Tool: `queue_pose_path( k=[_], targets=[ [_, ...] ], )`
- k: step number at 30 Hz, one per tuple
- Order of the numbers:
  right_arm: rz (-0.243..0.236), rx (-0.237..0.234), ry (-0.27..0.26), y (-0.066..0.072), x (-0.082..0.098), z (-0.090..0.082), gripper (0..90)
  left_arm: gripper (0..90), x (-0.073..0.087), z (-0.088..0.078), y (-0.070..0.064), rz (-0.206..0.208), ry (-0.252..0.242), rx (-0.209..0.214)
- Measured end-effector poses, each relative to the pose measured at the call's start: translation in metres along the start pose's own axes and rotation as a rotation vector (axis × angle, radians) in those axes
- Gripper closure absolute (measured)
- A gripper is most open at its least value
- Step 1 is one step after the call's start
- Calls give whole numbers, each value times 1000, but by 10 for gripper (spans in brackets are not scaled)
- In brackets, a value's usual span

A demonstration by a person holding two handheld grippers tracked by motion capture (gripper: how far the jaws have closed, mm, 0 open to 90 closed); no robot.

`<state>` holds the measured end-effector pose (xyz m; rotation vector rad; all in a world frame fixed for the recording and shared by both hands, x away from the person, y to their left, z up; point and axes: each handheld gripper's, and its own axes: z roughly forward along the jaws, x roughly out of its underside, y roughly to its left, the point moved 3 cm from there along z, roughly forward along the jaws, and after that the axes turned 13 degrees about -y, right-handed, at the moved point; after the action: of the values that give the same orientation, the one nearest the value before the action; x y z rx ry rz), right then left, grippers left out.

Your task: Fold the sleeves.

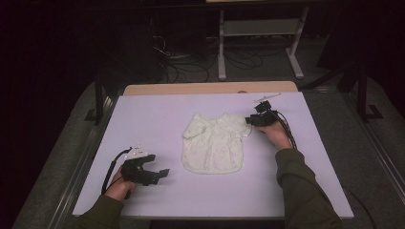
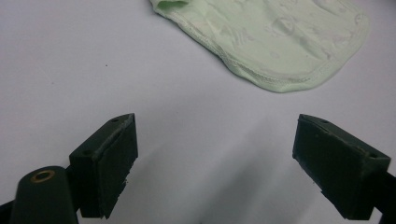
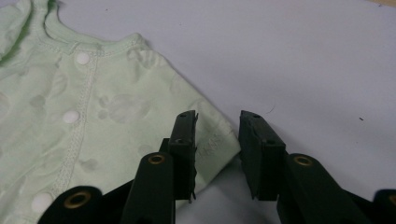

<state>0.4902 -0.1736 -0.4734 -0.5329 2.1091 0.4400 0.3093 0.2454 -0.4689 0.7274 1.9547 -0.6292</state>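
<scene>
A pale green baby shirt (image 1: 215,142) lies flat mid-counter (image 1: 157,114). The right gripper (image 3: 216,140) straddles its sleeve edge, not yet pinching; the left gripper (image 2: 215,163) rests spread, well apart.

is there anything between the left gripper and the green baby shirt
Nothing visible. The left gripper rests with its jaws wide apart, aimed toward the green baby shirt, and only bare table lies between them. In the left gripper view the shirt's hem sits just past the jaws over clear surface.
</scene>
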Motion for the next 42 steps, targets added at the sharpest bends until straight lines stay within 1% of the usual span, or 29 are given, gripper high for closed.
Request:
queue_pose_path(
  k=[11, 17, 20, 29, 33, 42],
  targets=[
    [-6, -23, 6, 3, 0, 0, 787, 138, 0, 0, 0, 0, 1, 1],
    [-1, -28, 5, 3, 1, 1, 839, 138, 0, 0, 0, 0, 2, 3],
    [-6, -28, 11, 4, 0, 1, 852, 138, 0, 0, -1, -3, 1, 3],
    [-30, -15, 20, 6, -1, 0, 855, 138, 0, 0, -1, -3, 2, 3],
    [-34, -20, 12, 7, -4, -2, 855, 138, 0, 0, -1, -3, 2, 3],
    [-53, -39, -6, 15, -9, -6, 855, 138, 0, 1, -1, -3, 2, 4]
  ],
)
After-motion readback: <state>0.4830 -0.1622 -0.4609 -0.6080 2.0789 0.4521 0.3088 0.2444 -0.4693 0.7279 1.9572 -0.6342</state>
